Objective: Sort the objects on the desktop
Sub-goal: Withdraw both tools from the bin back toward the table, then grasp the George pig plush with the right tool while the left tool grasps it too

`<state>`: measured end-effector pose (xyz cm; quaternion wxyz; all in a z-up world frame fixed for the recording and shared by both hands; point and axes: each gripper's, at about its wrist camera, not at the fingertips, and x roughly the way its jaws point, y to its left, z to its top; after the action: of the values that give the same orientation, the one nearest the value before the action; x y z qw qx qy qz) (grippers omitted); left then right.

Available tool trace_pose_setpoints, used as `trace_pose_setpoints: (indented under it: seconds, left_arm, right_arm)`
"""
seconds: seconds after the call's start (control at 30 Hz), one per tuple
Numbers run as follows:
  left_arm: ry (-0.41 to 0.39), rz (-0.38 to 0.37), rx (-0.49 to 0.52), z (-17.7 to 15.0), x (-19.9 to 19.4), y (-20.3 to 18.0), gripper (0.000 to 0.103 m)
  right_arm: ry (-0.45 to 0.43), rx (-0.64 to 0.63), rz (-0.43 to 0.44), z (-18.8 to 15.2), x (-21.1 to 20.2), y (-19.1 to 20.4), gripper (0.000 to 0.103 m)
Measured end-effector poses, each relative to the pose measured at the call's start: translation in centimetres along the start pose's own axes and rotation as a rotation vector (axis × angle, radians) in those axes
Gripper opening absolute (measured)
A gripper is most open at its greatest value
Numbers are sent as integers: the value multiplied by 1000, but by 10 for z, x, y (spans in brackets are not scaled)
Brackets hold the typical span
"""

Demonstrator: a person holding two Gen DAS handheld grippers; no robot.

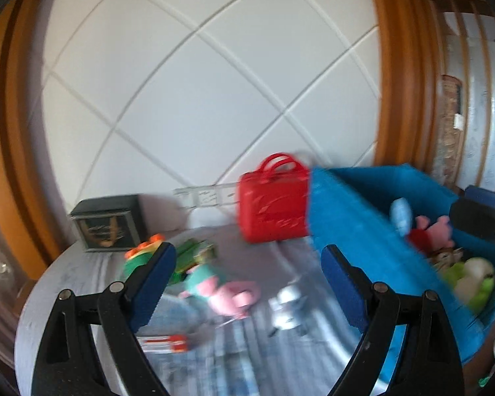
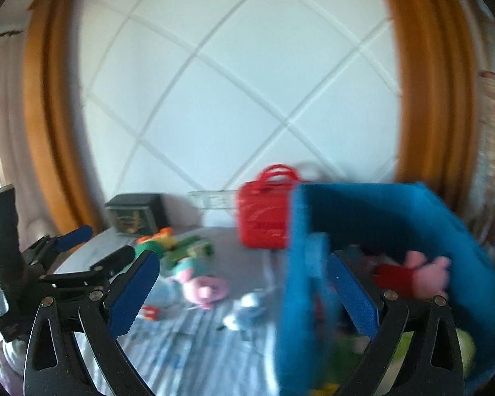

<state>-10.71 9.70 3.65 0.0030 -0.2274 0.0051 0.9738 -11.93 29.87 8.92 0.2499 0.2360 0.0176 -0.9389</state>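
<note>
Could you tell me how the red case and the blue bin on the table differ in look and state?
The red case is hard plastic and shut, with looped handles on top; the blue bin looks soft-sided and open-topped. The red case shows nothing of its contents, while the blue bin holds plush toys, among them a pink one. The red case is also the smaller. Both stand upright on the table, side by side.
</note>
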Motion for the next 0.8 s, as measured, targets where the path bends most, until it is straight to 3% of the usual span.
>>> trace_pose_setpoints:
  seconds: [0.3,0.43,0.57,0.8]
  left_arm:
    - [99,192,-118,-27,33,164,90]
    - [158,248,-160,-38,60,213,90]
    - [218,230,-176,-52,103,226,90]
    - [371,117,-132,-82,211,201,90]
  right_arm:
    - [176,-6,105,3,132,96,103]
    - [249,-4,99,-2,187,111,103]
    - [344,3,74,-19,239,107,102]
    - [503,79,-4,-66,322,70,102]
